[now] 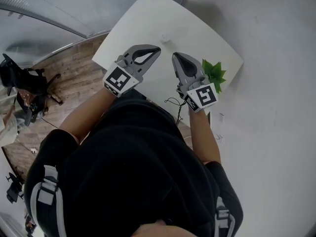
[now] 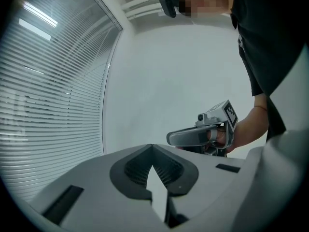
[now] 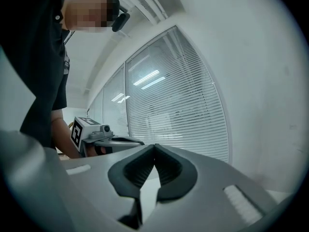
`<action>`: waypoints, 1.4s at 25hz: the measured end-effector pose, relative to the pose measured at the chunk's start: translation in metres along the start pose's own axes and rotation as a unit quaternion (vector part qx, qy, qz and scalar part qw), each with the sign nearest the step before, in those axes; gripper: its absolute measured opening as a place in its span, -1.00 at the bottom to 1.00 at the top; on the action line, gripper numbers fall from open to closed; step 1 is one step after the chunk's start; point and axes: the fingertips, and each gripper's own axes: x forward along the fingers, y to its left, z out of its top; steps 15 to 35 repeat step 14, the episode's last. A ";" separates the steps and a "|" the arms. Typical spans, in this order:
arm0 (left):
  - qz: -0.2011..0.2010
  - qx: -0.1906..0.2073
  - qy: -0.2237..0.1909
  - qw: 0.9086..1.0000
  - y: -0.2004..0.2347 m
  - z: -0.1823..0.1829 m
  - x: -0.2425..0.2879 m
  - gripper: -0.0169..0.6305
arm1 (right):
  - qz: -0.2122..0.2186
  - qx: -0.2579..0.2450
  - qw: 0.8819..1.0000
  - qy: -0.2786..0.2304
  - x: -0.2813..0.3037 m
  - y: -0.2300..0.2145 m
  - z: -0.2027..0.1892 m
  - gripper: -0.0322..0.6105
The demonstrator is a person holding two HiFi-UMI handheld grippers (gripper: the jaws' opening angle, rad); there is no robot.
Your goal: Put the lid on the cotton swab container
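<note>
A small white round object (image 1: 165, 36), too small to tell whether it is the container or its lid, sits on the white table (image 1: 148, 19) beyond both grippers. My left gripper (image 1: 158, 49) is held raised in front of the person, jaws shut with nothing between them. My right gripper (image 1: 175, 56) is beside it, also shut and empty. In the left gripper view the shut jaws (image 2: 151, 147) point at a bare wall, with the right gripper (image 2: 170, 138) off to the right. The right gripper view shows its shut jaws (image 3: 155, 146) against window blinds, and the left gripper (image 3: 141, 142) at left.
A green potted plant (image 1: 213, 74) stands at the table's right edge, close under the right gripper. A cable (image 1: 174, 102) hangs at the table's near edge. Office chairs (image 1: 24, 83) stand on the wooden floor to the left. Window blinds (image 2: 48, 95) line one wall.
</note>
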 end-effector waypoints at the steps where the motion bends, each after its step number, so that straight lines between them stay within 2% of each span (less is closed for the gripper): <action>1: 0.000 0.001 -0.001 1.000 0.000 0.001 0.000 -0.92 | 0.001 0.000 1.000 -0.002 0.001 0.001 0.002 -0.87; 9: -0.002 0.005 -0.005 1.000 0.011 0.011 -0.007 -0.92 | 0.003 -0.004 1.000 -0.007 0.019 0.005 0.014 -0.87; 14: -0.003 0.011 -0.007 1.000 -0.016 0.009 -0.007 -0.92 | 0.001 -0.008 1.000 -0.010 -0.007 0.012 0.009 -0.87; 35: -0.003 0.011 -0.007 1.000 -0.016 0.009 -0.007 -0.92 | 0.001 -0.008 1.000 -0.010 -0.007 0.012 0.009 -0.87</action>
